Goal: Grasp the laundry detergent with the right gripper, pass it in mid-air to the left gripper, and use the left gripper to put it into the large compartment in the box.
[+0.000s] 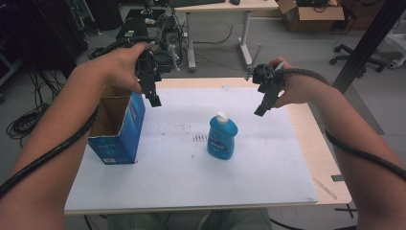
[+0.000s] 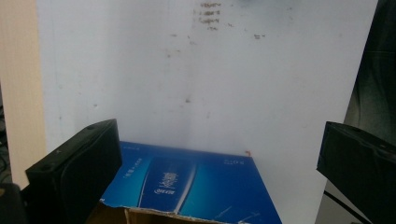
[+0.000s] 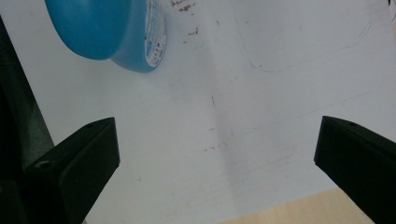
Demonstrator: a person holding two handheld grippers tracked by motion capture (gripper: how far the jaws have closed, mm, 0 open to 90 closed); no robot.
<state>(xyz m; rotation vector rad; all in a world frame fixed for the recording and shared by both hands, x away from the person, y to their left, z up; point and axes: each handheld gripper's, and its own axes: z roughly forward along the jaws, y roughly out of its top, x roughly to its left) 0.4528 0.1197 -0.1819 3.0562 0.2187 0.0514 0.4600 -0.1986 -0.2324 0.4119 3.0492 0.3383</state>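
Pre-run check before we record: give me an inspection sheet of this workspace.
Surface: white board on a wooden table; dark scuff marks near the middle.
Job's things: blue bottle with white cap, upright, mid-board; blue cardboard box, top open, at the board's left edge. Neither is touched.
Clutter: nothing seen on the board.
Grippers: left gripper held above the box's far right corner, fingers apart; right gripper held up beyond and right of the bottle, fingers apart. Both empty.
Cables: a black cable runs along each forearm; loose coils on the floor at left.
Surroundings: desk, cardboard carton, office chair base beyond the table.
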